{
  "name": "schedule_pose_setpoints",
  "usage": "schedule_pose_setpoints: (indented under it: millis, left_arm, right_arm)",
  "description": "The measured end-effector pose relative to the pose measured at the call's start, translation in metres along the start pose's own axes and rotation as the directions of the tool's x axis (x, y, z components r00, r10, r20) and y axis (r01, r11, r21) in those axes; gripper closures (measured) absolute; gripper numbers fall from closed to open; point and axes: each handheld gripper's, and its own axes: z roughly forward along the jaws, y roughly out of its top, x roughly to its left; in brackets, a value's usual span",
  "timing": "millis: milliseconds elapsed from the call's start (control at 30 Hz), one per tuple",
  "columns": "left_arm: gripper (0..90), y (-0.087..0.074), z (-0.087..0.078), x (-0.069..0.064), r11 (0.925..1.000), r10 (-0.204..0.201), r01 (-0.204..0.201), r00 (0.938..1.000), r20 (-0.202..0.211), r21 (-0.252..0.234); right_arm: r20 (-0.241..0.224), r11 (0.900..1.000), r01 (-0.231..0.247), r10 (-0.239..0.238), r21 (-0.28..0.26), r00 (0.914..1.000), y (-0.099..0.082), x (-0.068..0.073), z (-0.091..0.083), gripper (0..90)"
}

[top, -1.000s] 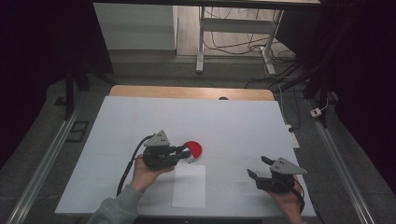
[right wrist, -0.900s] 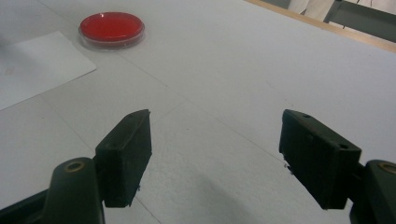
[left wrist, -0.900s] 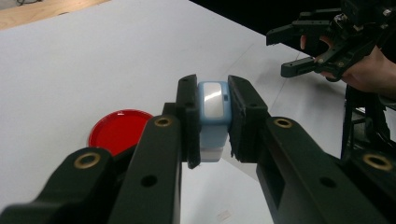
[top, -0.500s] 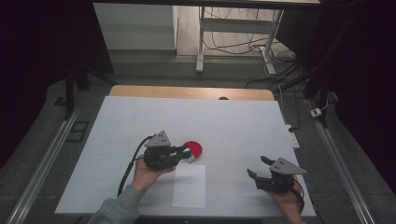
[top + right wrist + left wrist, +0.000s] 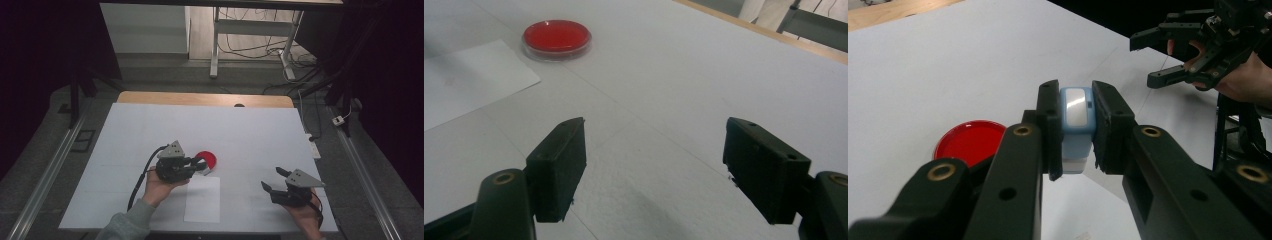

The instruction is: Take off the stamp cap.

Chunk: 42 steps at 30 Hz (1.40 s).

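My left gripper (image 5: 1075, 125) is clamped on a small light blue block (image 5: 1077, 114), which looks like smooth plastic with rounded corners. Its top face carries a pale, shiny oblong panel, and the lower part of it turns white. The two black jaws press flat on its sides and cover them, so what the sides look like I cannot tell. The block is held above the white table (image 5: 260, 135), just beside a round red dish (image 5: 971, 141) with a clear, glossy rim. In the high view the block is very small and mostly hidden under the gripper body.

A thin white paper sheet (image 5: 202, 199) lies flat on the table near the front edge, between my two hands. It is matte and rectangular.

My right gripper (image 5: 654, 167) is released; the jaws stand wide apart with nothing between them, over the slightly rough table surface. The jaw pads are matte black, blocky in shape.
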Motion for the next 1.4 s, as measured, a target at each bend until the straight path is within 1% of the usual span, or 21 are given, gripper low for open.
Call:
schedule_pose_setpoints:
  millis: [100, 267, 367, 500, 667, 867, 900, 967, 1000, 1033, 1100, 1133, 1233, 1400]
  left_arm:
    - [75.5, 0.000, 0.001, -0.001, 1.0000, 0.001, -0.001, 1.0000, 0.001, 0.001]
    - [75.5, 0.000, 0.002, -0.002, 1.0000, 0.002, -0.002, 1.0000, 0.003, 0.002]
    - [75.5, 0.000, 0.003, -0.002, 1.0000, 0.003, -0.003, 1.0000, 0.005, 0.003]
    - [75.5, 0.000, 0.004, -0.003, 1.0000, 0.002, -0.002, 1.0000, 0.008, 0.005]
    - [75.5, 0.001, 0.003, -0.003, 1.0000, 0.000, 0.000, 0.9999, 0.013, -0.003]
    - [75.5, 0.001, 0.003, -0.003, 1.0000, -0.001, 0.002, 0.9999, 0.017, -0.004]
    - [75.5, 0.001, 0.003, -0.003, 1.0000, -0.003, 0.003, 0.9999, 0.016, -0.003]
    - [75.5, 0.001, 0.003, -0.003, 1.0000, -0.003, 0.004, 0.9999, 0.017, -0.002]
    - [75.5, 0.001, 0.004, -0.003, 1.0000, -0.004, 0.004, 0.9998, 0.017, -0.002]
    - [75.5, 0.000, 0.004, -0.003, 1.0000, -0.004, 0.004, 0.9998, 0.017, -0.001]
    - [75.5, 0.000, 0.004, -0.003, 1.0000, -0.004, 0.004, 0.9998, 0.019, -0.001]
    - [75.5, 0.000, 0.005, -0.004, 1.0000, -0.003, 0.003, 0.9998, 0.019, 0.001]
    - [75.5, 0.000, 0.006, -0.004, 1.0000, -0.002, 0.002, 0.9997, 0.023, 0.003]
    - [75.5, 0.000, 0.008, -0.004, 1.0000, -0.006, 0.006, 0.9997, 0.025, 0.005]
  right_arm:
    - [-0.008, 0.9999, 0.012, -0.012, 0.000, 0.9999, 0.003, 0.004, 0.004, 24.3]
    - [-0.008, 1.0000, 0.007, -0.007, -0.005, 0.9999, 0.006, 0.009, 0.006, 24.2]
    - [-0.017, 0.9998, 0.005, -0.006, -0.017, 0.9998, 0.008, 0.013, 0.009, 24.2]
    - [-0.020, 0.9998, 0.008, -0.008, -0.020, 0.9998, 0.010, 0.017, 0.011, 24.4]
    - [-0.032, 0.9994, 0.000, -0.001, -0.036, 0.9995, 0.013, 0.024, 0.015, 25.1]
    - [-0.046, 0.9996, -0.001, 0.000, -0.029, 0.9989, 0.014, 0.033, 0.023, 27.1]
    - [-0.047, 0.9997, 0.001, -0.002, -0.025, 0.9989, 0.015, 0.035, 0.024, 27.5]
    - [-0.047, 0.9994, 0.008, -0.010, -0.032, 0.9988, 0.017, 0.040, 0.027, 28.3]
    - [-0.047, 0.9994, 0.008, -0.010, -0.032, 0.9988, 0.017, 0.040, 0.027, 28.3]
    - [-0.050, 0.9994, 0.012, -0.013, -0.033, 0.9986, 0.018, 0.044, 0.030, 28.5]
    - [-0.052, 0.9994, 0.015, -0.017, -0.031, 0.9985, 0.019, 0.046, 0.031, 28.5]
    - [-0.050, 0.9993, 0.023, -0.024, -0.029, 0.9985, 0.020, 0.049, 0.034, 28.6]
    - [-0.057, 0.9989, 0.034, -0.036, -0.031, 0.9977, 0.021, 0.054, 0.038, 28.7]
    - [-0.057, 0.9983, 0.049, -0.051, -0.033, 0.9971, 0.024, 0.059, 0.042, 29.0]
